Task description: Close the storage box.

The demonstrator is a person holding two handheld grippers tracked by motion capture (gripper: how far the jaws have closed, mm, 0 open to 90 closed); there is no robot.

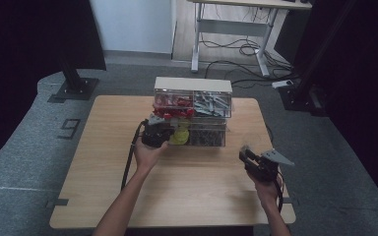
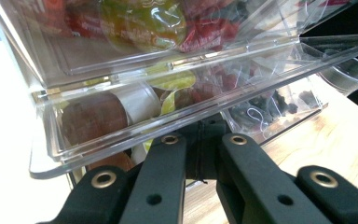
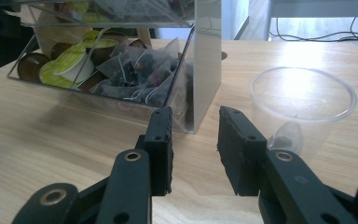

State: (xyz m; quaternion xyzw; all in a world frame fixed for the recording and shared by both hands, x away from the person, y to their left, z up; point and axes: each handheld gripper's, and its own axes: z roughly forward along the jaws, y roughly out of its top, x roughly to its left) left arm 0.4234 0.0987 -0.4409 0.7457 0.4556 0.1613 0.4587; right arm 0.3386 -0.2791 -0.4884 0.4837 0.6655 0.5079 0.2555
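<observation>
A clear plastic drawer organizer (image 1: 193, 84) stands at the back middle of the wooden table (image 1: 177, 191). Its upper drawers hold red packets and grey sachets. My left gripper (image 1: 161, 125) is at the lower left drawer. In the left gripper view that gripper (image 2: 203, 140) is shut on the front lip of the pulled-out clear drawer (image 2: 121, 137), which holds brown capsules (image 2: 93, 116) with green lids. My right gripper (image 1: 244, 152) hovers over the table's right side. Seen in its own view, the right gripper (image 3: 195, 116) is open with nothing between its fingers, facing a drawer of tea bags (image 3: 140, 70).
A clear plastic cup (image 3: 317, 135) with a tea bag (image 3: 286, 135) inside stands on the table, right of the organizer and just beyond my right gripper. Behind the table are a desk frame (image 1: 236, 34), floor cables and a black stand base (image 1: 74, 88).
</observation>
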